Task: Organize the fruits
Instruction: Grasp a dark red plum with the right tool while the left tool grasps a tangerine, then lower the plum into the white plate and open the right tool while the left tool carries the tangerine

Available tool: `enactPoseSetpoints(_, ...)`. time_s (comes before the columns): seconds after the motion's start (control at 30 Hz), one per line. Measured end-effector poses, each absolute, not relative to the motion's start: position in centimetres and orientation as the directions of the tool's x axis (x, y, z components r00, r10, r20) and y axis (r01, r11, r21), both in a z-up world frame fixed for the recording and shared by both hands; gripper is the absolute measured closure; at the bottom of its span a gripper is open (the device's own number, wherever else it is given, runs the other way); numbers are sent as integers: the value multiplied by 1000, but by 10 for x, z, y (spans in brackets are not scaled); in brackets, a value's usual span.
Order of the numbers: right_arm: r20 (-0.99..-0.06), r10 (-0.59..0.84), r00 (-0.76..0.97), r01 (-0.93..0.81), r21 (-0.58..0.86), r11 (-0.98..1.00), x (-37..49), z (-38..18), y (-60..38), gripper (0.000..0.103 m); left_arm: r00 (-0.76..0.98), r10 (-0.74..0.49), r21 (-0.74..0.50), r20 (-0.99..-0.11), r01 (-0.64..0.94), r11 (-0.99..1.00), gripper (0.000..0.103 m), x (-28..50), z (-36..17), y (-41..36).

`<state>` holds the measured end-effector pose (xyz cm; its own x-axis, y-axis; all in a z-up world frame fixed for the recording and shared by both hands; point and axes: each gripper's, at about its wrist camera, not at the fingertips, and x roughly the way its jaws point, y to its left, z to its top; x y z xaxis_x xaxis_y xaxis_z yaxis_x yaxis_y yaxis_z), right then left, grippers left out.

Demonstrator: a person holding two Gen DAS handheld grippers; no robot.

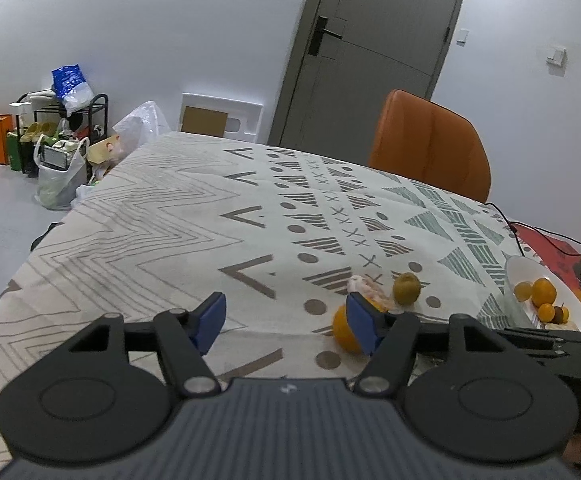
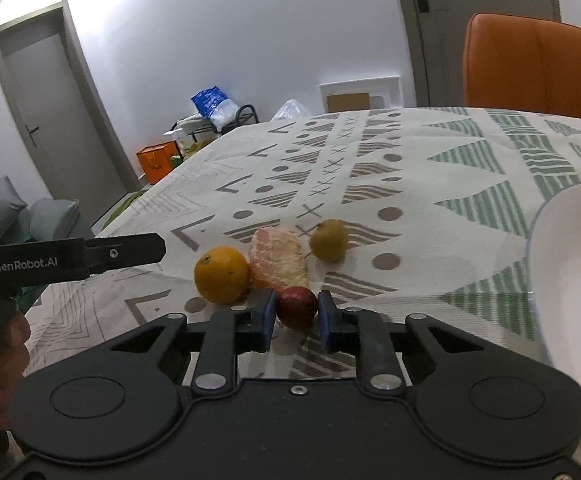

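Right now my right gripper [image 2: 293,316] has its jaws pinching a small dark red fruit [image 2: 296,305] that sits on the table [image 2: 370,168], the blue pads [image 2: 267,320] touching it on both sides. My left gripper [image 1: 286,322] has its jaws spread with nothing between them, hovering just beside the orange [image 1: 344,330].

My worry is the grip itself. That red fruit is round and smooth, and the pads look to catch it low and near their tips, so I judge it could squirt out as I lift and roll across the cloth, maybe off the table edge. It lies close to the peeled citrus piece [image 2: 278,258] and the orange, so a slip or a clumsy lift could knock those too. The white plate [image 2: 562,280] stands well to the right near the table's edge; swinging over carelessly, I could clip its rim. The greenish-yellow fruit [image 2: 329,240] sits farther back, apart from the rest.

Much is hard to read. I can't see the underside of the red fruit or how deep it sits between the pads. In the left view the right pad hides part of the orange, and the red fruit is out of sight. The plate is cut off by the frame in the right view, so I can't count everything on it; in the left view its fruits are small and blurred
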<state>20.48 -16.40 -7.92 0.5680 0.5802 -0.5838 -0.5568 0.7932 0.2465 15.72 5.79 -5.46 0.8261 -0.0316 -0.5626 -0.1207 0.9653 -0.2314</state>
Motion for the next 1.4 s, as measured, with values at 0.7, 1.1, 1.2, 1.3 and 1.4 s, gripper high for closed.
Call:
enactPoseSetpoints(0.7, -528, 577, 623, -524, 266, 809, 197, -57, -210, 83, 797, -104, -232, -595, -46, 972, 48, 178, -64, 15)
enactPoseSetpoints(1.1, -504, 528, 683, -457, 269, 848, 186, -49, -255, 82, 797, -92, -224, -596, -56, 973, 69, 176, -61, 3)
enactPoseSetpoints(1.2, -500, 515, 696, -438, 273, 856, 184, -50, -266, 82, 805, -102, -223, -585, -38, 974, 69, 175, -55, -4)
enactPoseSetpoints(1.3, -499, 504, 705, -424, 273, 863, 182, -50, -274, 82, 809, -116, -224, -576, -20, 974, 69, 174, -52, -12)
enactPoseSetpoints(1.4, -496, 490, 716, -407, 273, 871, 181, -49, -282, 82, 812, -133, -226, -568, 1, 974, 69, 174, -49, -20)
